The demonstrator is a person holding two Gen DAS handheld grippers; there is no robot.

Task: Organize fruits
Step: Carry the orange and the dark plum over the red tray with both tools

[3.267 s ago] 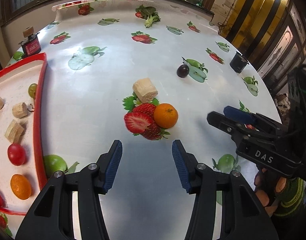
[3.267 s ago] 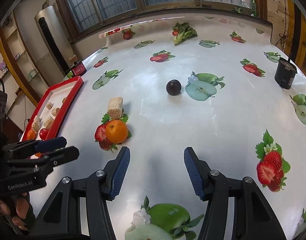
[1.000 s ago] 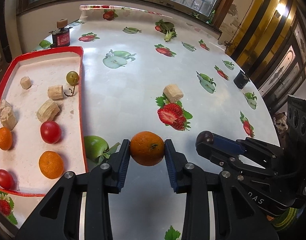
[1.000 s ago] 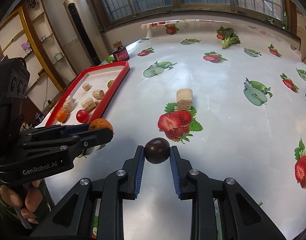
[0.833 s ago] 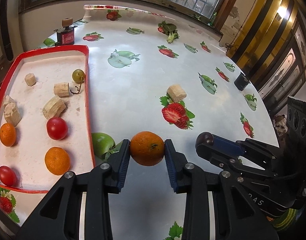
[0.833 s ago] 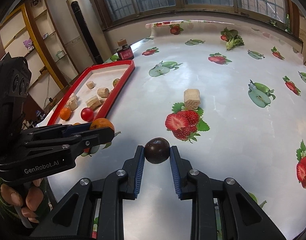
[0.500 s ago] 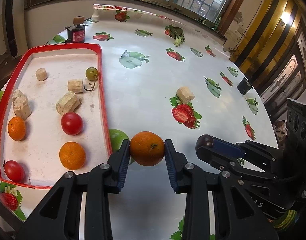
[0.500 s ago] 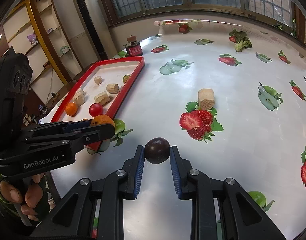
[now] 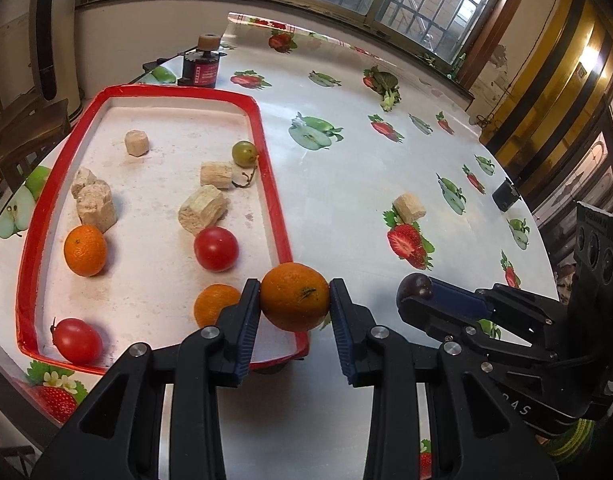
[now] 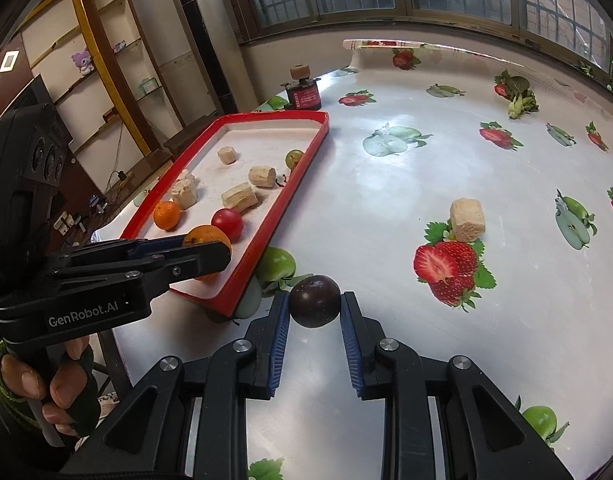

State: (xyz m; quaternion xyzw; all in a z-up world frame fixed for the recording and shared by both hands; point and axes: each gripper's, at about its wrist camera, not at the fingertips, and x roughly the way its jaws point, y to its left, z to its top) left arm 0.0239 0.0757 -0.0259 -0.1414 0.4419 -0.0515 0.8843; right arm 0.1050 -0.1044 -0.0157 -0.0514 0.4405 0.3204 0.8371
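An orange (image 9: 295, 297) is being squeezed between the blue pads of the left gripper (image 9: 295, 312). It is being held up in the air, over the near right corner of the red tray (image 9: 272, 204). A dark plum (image 10: 315, 301) is being pinched tight between the pads of the right gripper (image 10: 315, 320). It is being held above the table (image 10: 386, 208), just beside the tray's near corner. The left gripper is being gripped by a hand (image 10: 46, 392) in a green glove.

The tray is being kept at the left edge of the table. More fruit is being held in it: two small oranges (image 9: 85, 250), two red tomatoes (image 9: 216, 248) and a green grape (image 9: 244, 153) by its right rim. Some pale brown chunks (image 9: 203, 213) are being kept in it too.

One more pale block (image 9: 409, 208) is being left out on the table, well apart from the tray, next to a printed strawberry. A small dark jar (image 9: 198, 68) with a cork top is being kept past the far end of the tray. A black cup (image 9: 505, 199) is being kept near the right edge of the table.
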